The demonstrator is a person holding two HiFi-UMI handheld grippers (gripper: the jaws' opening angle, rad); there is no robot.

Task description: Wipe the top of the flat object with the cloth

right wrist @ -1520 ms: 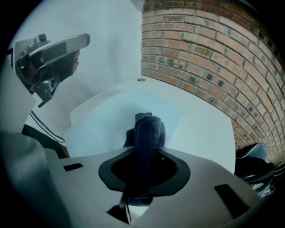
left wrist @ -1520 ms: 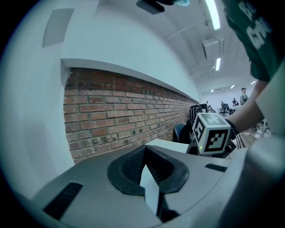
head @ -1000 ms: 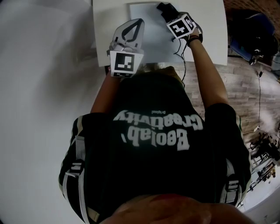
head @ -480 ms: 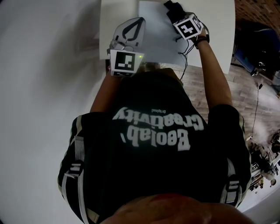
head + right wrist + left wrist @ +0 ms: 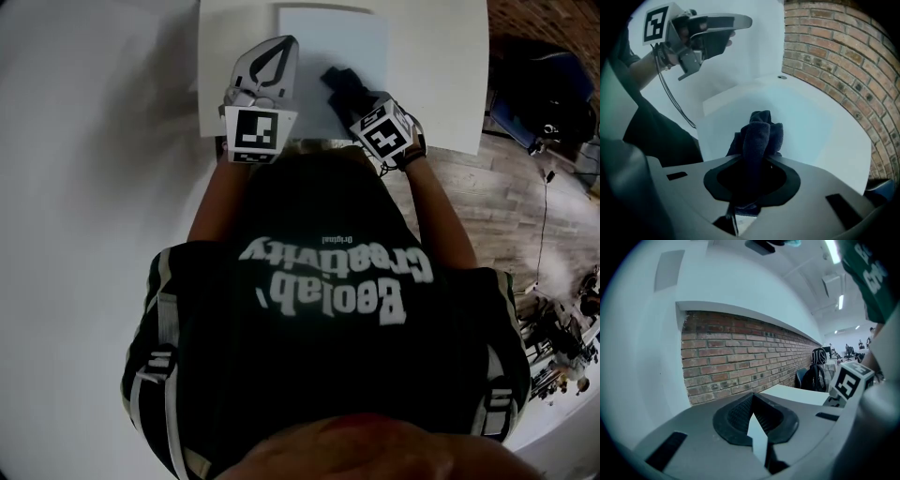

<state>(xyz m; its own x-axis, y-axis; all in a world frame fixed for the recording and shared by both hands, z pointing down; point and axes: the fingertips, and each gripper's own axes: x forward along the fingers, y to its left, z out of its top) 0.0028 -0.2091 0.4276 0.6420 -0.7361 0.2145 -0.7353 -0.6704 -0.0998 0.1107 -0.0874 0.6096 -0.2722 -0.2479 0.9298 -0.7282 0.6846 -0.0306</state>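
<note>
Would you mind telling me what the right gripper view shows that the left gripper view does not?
Only the right gripper view shows the dark cloth clamped in the right gripper over the pale flat object, with the left gripper beyond it. Only the left gripper view shows the left gripper's own jaws, together with nothing between them, and the right gripper's marker cube. Both show the brick wall and the white table.
</note>
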